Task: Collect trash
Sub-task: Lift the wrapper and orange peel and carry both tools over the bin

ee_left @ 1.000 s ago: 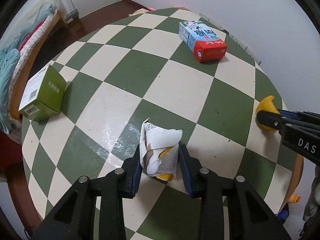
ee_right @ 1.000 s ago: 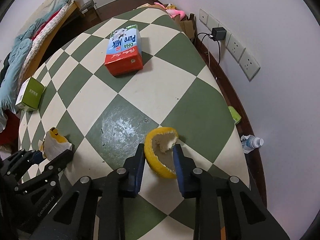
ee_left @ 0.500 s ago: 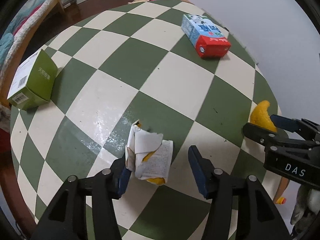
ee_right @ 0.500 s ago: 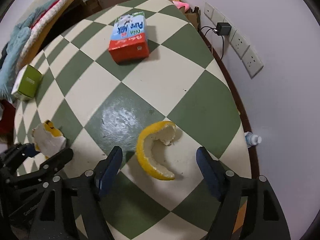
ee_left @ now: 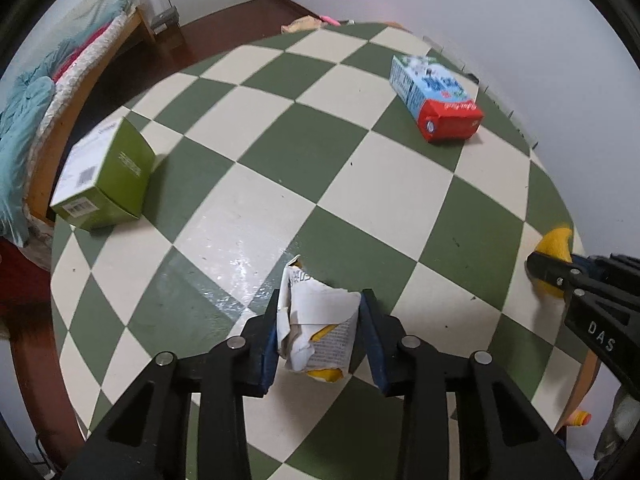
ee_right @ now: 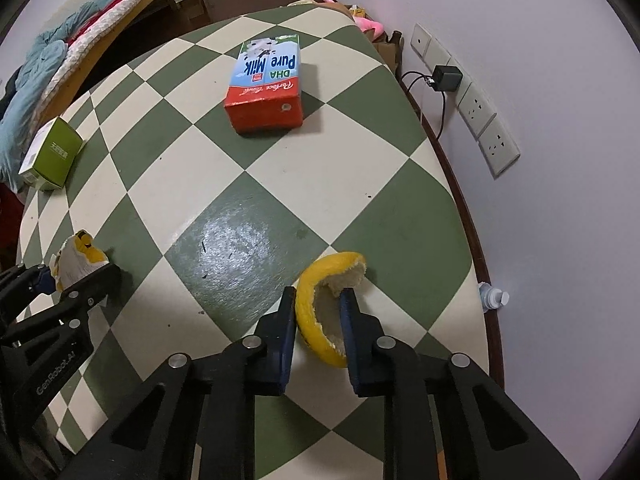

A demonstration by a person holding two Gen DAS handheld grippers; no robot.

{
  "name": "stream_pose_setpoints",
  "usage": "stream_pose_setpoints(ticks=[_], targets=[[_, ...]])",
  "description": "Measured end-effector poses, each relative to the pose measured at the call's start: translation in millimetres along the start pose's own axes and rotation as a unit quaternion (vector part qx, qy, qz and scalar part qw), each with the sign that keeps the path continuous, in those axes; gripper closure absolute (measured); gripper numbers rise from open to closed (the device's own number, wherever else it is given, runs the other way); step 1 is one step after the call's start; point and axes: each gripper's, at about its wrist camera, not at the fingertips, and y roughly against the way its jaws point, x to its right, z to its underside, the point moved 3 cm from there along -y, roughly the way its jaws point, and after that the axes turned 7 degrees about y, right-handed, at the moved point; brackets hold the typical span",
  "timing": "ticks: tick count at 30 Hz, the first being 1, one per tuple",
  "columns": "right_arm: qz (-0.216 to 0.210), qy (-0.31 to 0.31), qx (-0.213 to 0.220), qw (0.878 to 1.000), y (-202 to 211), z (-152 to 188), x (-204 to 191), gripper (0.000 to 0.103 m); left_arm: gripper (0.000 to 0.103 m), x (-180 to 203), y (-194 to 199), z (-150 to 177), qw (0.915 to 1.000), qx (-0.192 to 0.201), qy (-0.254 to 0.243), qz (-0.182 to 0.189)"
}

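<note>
On the green-and-cream checkered table, my left gripper is shut on a crumpled white-and-yellow paper wrapper; the wrapper also shows in the right wrist view. My right gripper is shut on a curved yellow citrus peel, one pad outside the rind and one inside. The peel also shows at the right edge of the left wrist view. A red-and-blue milk carton lies on its side farther back. A green box stands near the table's left edge.
A white wall with sockets and a plugged charger runs along the right side. A plastic bottle lies on the floor by the wall. A bed with bedding stands at the far left beyond the table.
Half a second ago both grippers were open around their items. Both have now closed again, the left on the paper wrapper and the right on the peel.
</note>
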Motion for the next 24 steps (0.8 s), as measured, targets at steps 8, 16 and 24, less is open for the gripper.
stream_pose_setpoints(ticks=[8, 16, 24], targets=[[-0.025, -0.003, 0.037, 0.999, 39, 3, -14, 0.090, 0.070, -16, 66, 1, 0.9978, 0.064, 0.008, -0.010], [-0.058, 0.018, 0.104, 0.993, 115, -1, -53, 0.091, 0.070, -61, 141, 14, 0.9913, 0.123, 0.045, -0.009], [-0.103, 0.072, 0.155, 0.980, 181, -2, -136, 0.091, 0.070, -129, 201, 43, 0.9806, 0.169, 0.096, -0.024]])
